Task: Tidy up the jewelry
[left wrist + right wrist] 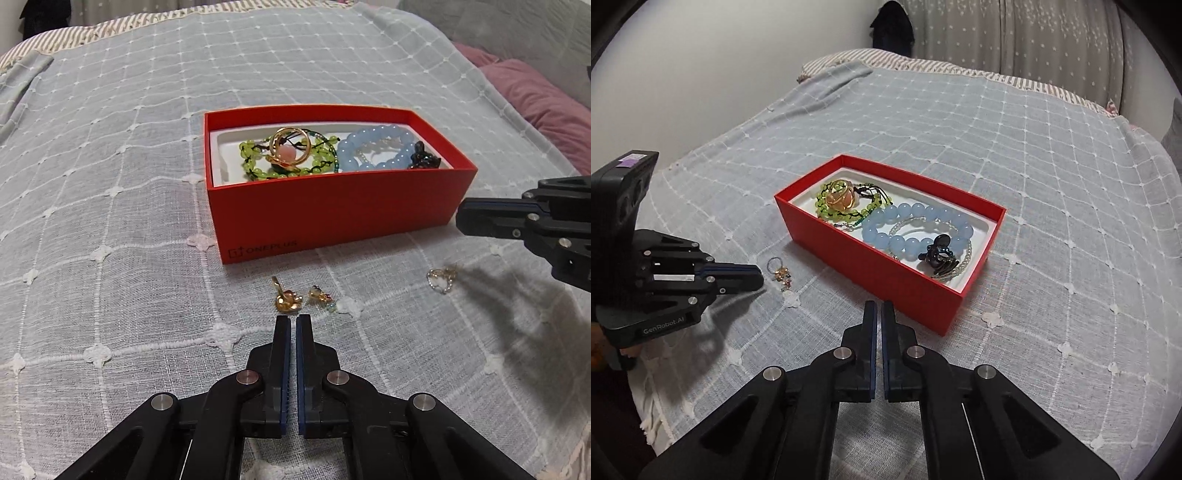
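Observation:
An open red box point(332, 210) sits on the bedspread. It holds a green bead bracelet point(255, 147), a gold ring point(290, 146), a blue bead bracelet point(373, 147) and a dark hair clip point(424, 157). On the cloth in front of it lie a gold flower ring point(284, 297), a small earring point(320, 295) and, further right, a pale gold-and-white piece point(441, 278). My left gripper point(292, 318) is shut and empty just short of the flower ring. My right gripper point(879, 304) is shut with nothing in it, near the red box point(886, 273); it shows at the right edge as right gripper point(461, 218).
The grey checked bedspread point(129, 184) covers the whole bed. Pink pillows point(535, 99) lie at the far right. A curtain point(1015, 33) and a white wall point(720, 55) stand behind the bed. The left gripper point(759, 277) points at the loose pieces point(781, 273).

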Available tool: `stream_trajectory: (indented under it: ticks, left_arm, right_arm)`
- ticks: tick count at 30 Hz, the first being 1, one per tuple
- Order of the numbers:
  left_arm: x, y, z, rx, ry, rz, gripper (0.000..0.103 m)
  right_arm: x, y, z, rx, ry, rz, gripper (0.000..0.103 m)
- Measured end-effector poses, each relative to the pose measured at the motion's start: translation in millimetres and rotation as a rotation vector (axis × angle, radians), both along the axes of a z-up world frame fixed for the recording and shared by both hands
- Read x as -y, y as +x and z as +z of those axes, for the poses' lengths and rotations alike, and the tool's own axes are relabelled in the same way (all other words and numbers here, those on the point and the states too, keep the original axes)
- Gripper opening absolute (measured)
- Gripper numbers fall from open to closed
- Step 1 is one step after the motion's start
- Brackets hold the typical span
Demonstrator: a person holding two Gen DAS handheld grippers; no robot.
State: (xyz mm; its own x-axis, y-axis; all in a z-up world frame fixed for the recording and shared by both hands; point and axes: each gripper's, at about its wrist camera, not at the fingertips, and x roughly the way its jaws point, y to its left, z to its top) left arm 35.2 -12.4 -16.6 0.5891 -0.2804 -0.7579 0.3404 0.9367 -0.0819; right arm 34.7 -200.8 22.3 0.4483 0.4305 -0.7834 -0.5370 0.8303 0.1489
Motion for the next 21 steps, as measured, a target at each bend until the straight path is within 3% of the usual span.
stream_trajectory:
  ticks: [6, 12, 14, 16, 21]
  left_arm:
    - [-3, 0, 3, 0.007, -0.012, 0.012, 0.0]
    - [-5, -2, 0, 0.008, -0.002, -0.003, 0.001]
    - [-5, -2, -2, 0.001, -0.001, -0.011, 0.025]
    - [-4, -1, -3, 0.007, 0.004, -0.008, 0.039]
    - [-6, 6, -8, -0.025, -0.023, 0.012, 0.039]
  right_arm:
    - [3, -6, 3, 0.002, 0.01, 0.001, 0.001]
    - [6, -18, -6, -0.08, 0.027, 0.026, 0.005]
    - [4, -26, -10, -0.101, 0.018, 0.052, 0.017]
    - [1, -32, -15, -0.121, 0.015, 0.071, 0.031]
    - [-9, -33, -28, -0.146, -0.01, 0.074, 0.033]
